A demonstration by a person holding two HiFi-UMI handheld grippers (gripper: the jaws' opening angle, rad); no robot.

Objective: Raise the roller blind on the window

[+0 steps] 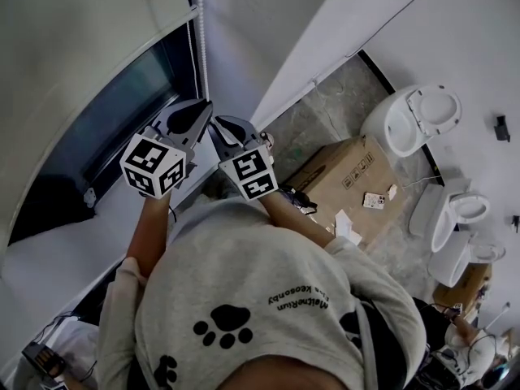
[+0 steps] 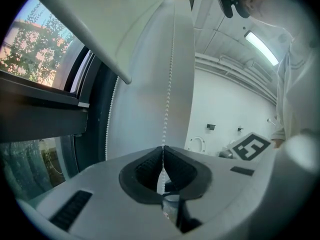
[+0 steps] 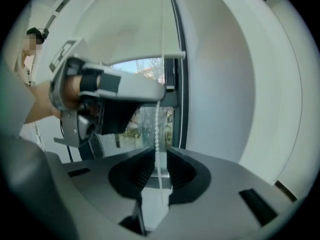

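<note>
My left tool (image 2: 162, 149) is clenched on the white plastic bead chain (image 2: 169, 84). My right tool (image 3: 159, 151) sits loose around it, just below. Above both, the white fabric roller blind (image 3: 125, 29) looks only partly raised, so more pulling is left.

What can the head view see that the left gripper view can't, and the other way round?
Only the head view: the cardboard box on the floor and the paw prints on the person's top. Only the left gripper view: trees outside, a ceiling light, and how the left tool pinches the bead chain. Both: the roller blind, that chain, the tool itself.
</note>
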